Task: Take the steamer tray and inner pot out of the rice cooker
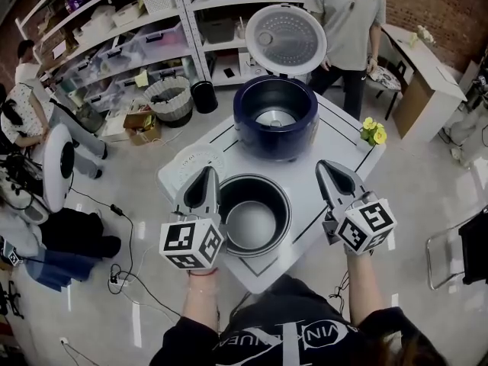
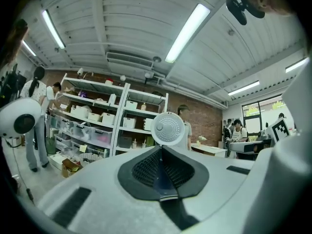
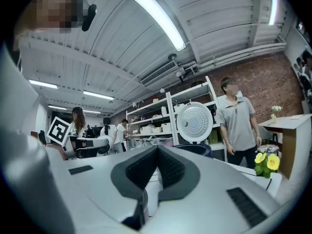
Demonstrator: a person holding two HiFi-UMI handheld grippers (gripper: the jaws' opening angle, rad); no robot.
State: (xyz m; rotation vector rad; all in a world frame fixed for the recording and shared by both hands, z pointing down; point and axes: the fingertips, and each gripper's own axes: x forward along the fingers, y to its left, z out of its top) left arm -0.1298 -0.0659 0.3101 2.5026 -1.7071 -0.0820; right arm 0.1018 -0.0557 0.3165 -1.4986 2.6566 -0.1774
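Both claws are pinched fully closed with nothing between the pads. The left gripper (image 1: 207, 175) and the right gripper (image 1: 326, 168) hover level over the table (image 1: 305, 208). The pot (image 1: 253, 221) sits on the table between them, just right of the left claw and left of the right one, gripped by neither. Ahead of both tips stands the cooker (image 1: 274, 117), its lid (image 1: 286, 40) up. A white tray (image 1: 197, 161) lies just ahead of the left claw.

Right gripper (image 3: 157, 149) shut, nothing in jaws. Far: cooker (image 3: 196, 149), lid (image 3: 194, 122) up; person (image 3: 237, 123), flowers (image 3: 267, 163) right.
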